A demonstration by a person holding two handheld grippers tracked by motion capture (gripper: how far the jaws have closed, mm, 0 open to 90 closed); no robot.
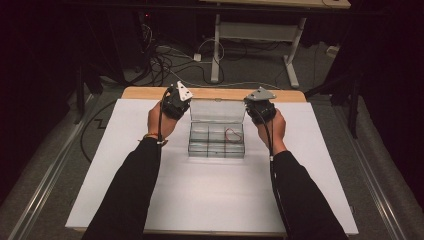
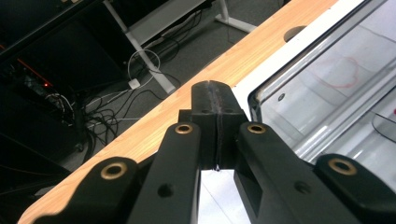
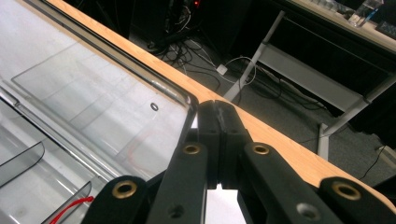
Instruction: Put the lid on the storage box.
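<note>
A clear plastic organiser box point(image 1: 217, 141) with several compartments sits mid-table, its lid point(image 1: 218, 111) standing open at the back. A thin red loop point(image 1: 231, 134) lies in a right-hand compartment. My left gripper point(image 1: 184, 98) is held at the lid's left top corner, my right gripper point(image 1: 252, 102) at its right top corner. In the left gripper view the jaws meet with nothing between them, the left gripper point(image 2: 215, 88) just left of the lid's point(image 2: 327, 79) corner. The right gripper point(image 3: 218, 106) is likewise shut and empty, beside the lid's point(image 3: 93, 93) corner; the red loop point(image 3: 70, 207) shows bottom left.
The box rests on a white sheet point(image 1: 210, 195) over a wooden table whose far edge point(image 1: 150, 92) shows behind the grippers. Beyond it lie floor cables point(image 1: 170, 60) and the white legs of another desk point(image 1: 216, 45).
</note>
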